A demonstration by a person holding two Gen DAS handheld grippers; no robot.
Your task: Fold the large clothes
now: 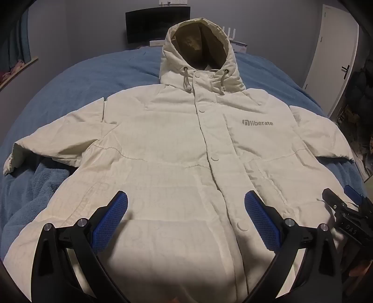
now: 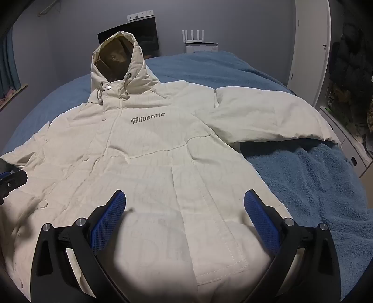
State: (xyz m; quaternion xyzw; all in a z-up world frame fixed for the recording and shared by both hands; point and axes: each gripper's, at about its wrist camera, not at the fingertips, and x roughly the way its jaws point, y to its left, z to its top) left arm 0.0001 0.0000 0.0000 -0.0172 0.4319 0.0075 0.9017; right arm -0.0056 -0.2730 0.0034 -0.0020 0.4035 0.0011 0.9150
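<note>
Now we hold both grippers wide open above the near hem of the jacket point(image 1: 177, 149): our left gripper point(image 1: 186, 209) over the snap placket, our right gripper point(image 2: 184, 207) over the pocket panel, neither gripping anything, perhaps not touching the fabric. The white jacket lies face up, sleeves spread, hood point(image 1: 200, 49) at the far end, on the blue blanket point(image 2: 310, 177).

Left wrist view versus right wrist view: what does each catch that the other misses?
Only the left wrist view shows the jacket's left-side sleeve to its cuff and the door handle. Only the right wrist view shows the other sleeve whole and a white router. Both show the white hooded jacket flat, front up, on the blue blanket, the dark monitor, and both grippers open: left gripper, right gripper.
</note>
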